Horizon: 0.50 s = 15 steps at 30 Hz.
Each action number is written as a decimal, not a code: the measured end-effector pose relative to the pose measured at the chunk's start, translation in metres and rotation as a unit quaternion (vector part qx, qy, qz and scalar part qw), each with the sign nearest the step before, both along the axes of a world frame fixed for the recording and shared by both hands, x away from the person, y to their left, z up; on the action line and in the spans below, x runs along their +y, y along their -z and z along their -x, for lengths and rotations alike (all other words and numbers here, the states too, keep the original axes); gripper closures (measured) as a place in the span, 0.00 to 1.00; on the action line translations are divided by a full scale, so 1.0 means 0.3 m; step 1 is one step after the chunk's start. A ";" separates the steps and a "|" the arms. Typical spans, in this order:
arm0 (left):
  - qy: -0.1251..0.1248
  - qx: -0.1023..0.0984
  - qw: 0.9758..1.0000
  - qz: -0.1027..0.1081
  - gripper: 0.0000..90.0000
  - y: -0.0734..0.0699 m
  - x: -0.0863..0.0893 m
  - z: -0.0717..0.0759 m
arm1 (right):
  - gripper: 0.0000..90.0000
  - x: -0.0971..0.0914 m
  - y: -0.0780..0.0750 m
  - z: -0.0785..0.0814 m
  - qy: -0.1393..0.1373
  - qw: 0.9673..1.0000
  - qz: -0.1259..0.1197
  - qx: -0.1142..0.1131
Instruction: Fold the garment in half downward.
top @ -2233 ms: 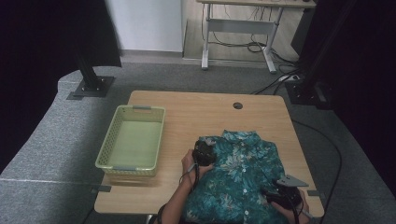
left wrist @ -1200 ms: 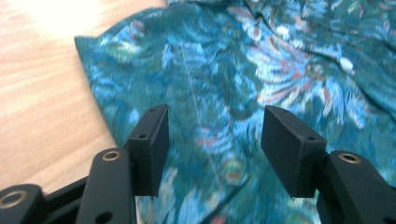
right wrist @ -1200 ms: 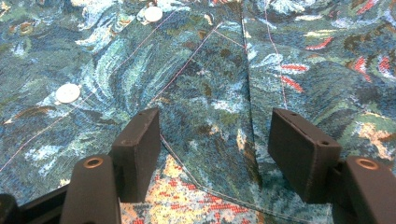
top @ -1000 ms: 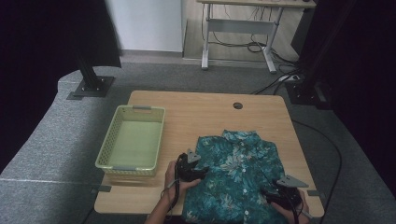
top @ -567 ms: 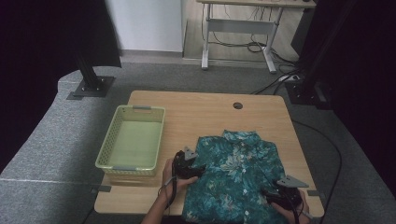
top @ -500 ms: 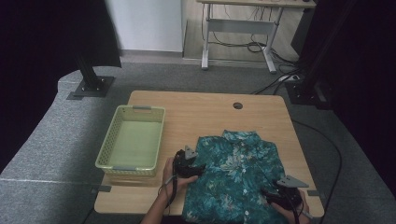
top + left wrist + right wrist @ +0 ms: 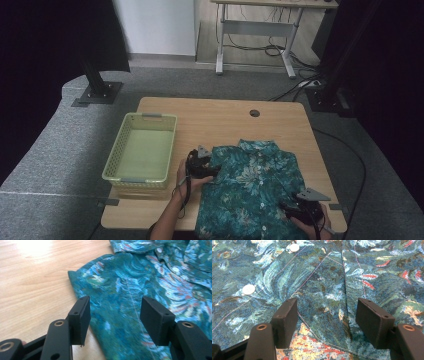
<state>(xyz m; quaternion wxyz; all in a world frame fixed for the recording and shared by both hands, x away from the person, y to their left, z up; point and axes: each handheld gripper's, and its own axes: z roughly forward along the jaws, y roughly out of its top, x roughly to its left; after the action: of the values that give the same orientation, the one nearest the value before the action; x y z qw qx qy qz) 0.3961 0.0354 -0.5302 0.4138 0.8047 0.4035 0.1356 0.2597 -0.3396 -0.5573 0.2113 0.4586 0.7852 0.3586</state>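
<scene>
The teal floral button-up shirt (image 7: 250, 192) lies flat on the near right part of the light wooden table (image 7: 220, 120), collar towards the far edge, its hem reaching the near edge where we stand. We see it front side up, with a row of small white buttons running down the middle.

Our left gripper (image 7: 204, 167) rests at the shirt's left edge, just beside the folded sleeve, with our left hand (image 7: 186, 176) wrapped around its body. In the left gripper view its two black jaws stand spread apart, with the cloth's edge lying between them on the table; the pads do not press on the fabric. The left jaw hangs over bare wood, the right one over the printed cloth.

Our right gripper (image 7: 300, 209) sits low at the shirt's near right corner, close to the table's edge. In the right gripper view its jaws are also held wide, and a seamed panel of the shirt (image 7: 322, 290) lies between them, unpinched. Two white buttons (image 7: 248, 289) show on the cloth beyond the left jaw.

A pale green plastic basket (image 7: 120, 165) stands on the left part of the table, near the left gripper but apart from the shirt.
</scene>
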 end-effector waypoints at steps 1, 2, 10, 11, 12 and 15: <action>0.000 0.002 1.000 0.001 0.46 0.000 0.001 -0.008 | 0.37 0.000 0.000 0.000 0.000 1.000 0.000 0.000; -0.001 0.003 1.000 -0.001 0.46 0.001 0.002 -0.016 | 0.37 0.000 0.000 0.000 0.000 1.000 0.000 0.000; 0.003 0.030 1.000 -0.005 0.48 0.017 0.010 -0.086 | 0.36 0.003 0.001 0.002 0.004 1.000 0.000 -0.002; 0.001 0.032 0.999 -0.006 0.48 0.018 0.013 -0.095 | 0.36 0.004 0.001 0.002 0.006 1.000 -0.001 -0.002; -0.001 0.033 0.999 -0.006 0.48 0.020 0.016 -0.105 | 0.36 0.005 0.001 0.002 0.007 1.000 -0.001 -0.002; -0.005 0.037 0.999 -0.006 0.47 0.024 0.024 -0.129 | 0.36 0.007 0.003 0.005 0.011 1.000 -0.002 -0.004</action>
<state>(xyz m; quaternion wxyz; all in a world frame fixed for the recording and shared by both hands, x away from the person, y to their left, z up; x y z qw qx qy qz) 0.4347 0.0427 -0.5373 0.3930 0.8096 0.4220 0.1098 0.2583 -0.3374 -0.5581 0.2172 0.4659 0.7789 0.3592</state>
